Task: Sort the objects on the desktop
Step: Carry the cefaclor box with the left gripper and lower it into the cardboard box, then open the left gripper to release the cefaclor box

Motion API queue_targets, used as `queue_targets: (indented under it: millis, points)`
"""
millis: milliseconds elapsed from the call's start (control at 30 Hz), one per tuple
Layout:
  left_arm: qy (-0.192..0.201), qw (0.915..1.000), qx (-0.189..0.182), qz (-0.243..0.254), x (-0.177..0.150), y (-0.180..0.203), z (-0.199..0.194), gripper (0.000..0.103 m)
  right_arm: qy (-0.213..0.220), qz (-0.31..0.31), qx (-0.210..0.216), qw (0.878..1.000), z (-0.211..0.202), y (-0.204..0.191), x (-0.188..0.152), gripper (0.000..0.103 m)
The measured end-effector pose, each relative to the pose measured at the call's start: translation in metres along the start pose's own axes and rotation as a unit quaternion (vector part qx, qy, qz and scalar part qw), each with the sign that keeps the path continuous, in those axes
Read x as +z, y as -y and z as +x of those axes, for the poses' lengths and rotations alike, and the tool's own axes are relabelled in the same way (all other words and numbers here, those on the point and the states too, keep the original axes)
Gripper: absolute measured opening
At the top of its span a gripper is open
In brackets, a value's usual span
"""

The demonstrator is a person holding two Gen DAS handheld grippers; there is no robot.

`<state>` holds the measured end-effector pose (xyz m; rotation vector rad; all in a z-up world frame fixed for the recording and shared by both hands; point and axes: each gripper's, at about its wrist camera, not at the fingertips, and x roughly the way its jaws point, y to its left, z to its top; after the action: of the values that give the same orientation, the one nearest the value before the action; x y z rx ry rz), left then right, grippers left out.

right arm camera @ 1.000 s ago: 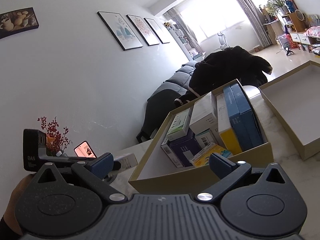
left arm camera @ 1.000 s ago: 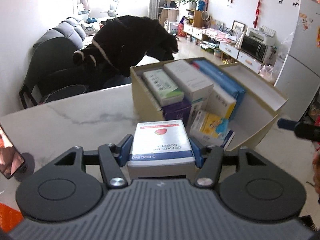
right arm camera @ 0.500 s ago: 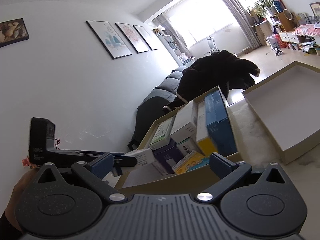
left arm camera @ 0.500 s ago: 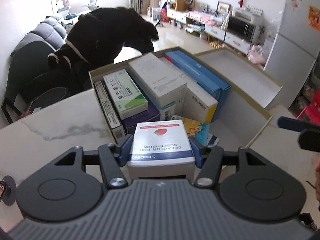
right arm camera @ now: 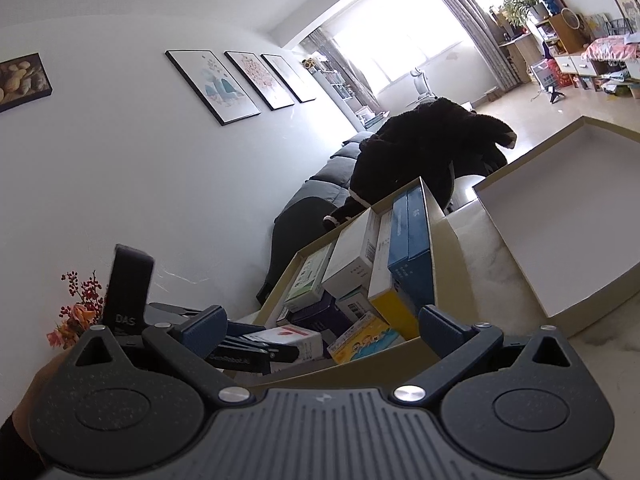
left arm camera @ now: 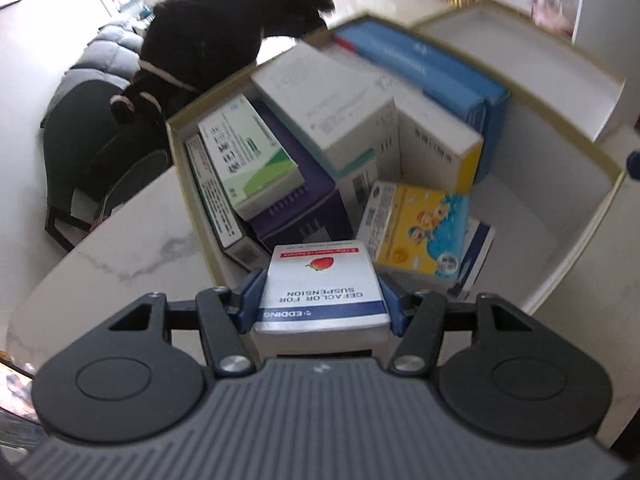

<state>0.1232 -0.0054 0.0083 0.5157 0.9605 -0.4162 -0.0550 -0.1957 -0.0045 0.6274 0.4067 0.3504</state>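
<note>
Medicine carton (left arm camera: 323,280) with a strawberry picture is clenched between the two blue fingers of the left gripper (left arm camera: 322,300), by its two long sides, so that its printed top stays level and readable. It is held over the near edge of the cardboard box (left arm camera: 580,236), above the free gap at the box's near left corner, which seems the reason for this angle. Inside the box about nine other cartons are counted, though motion blur makes the count unsure: a green and white one (left arm camera: 248,156) at the box's left side, a purple one (left arm camera: 296,196) under it, a yellow one (left arm camera: 416,224) near the box's front, two blue ones (right arm camera: 412,240) along its far side. One lid (right arm camera: 560,216) lies just beside the box, open side up. The right gripper (right arm camera: 320,330) is released, its fingers wide apart and grasping nothing, before the box's front wall.
</note>
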Motion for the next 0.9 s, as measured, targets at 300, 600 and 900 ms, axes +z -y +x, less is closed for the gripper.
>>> queue_targets:
  millis: [300, 600, 900]
  points:
    - [-0.08, 0.9965, 0.013, 0.018, 0.016, 0.006, 0.021, 0.058, 0.001, 0.017, 0.009, 1.0, -0.003, 0.019, 0.005, 0.102]
    - [-0.089, 0.9958, -0.014, -0.019, 0.015, 0.004, 0.034, 0.058, -0.002, 0.019, 0.012, 1.0, 0.002, 0.027, 0.01, 0.102]
    - [-0.083, 0.9965, -0.007, -0.007, 0.014, 0.008, 0.031, 0.057, -0.005, 0.02, 0.012, 1.0, 0.005, 0.03, 0.013, 0.102]
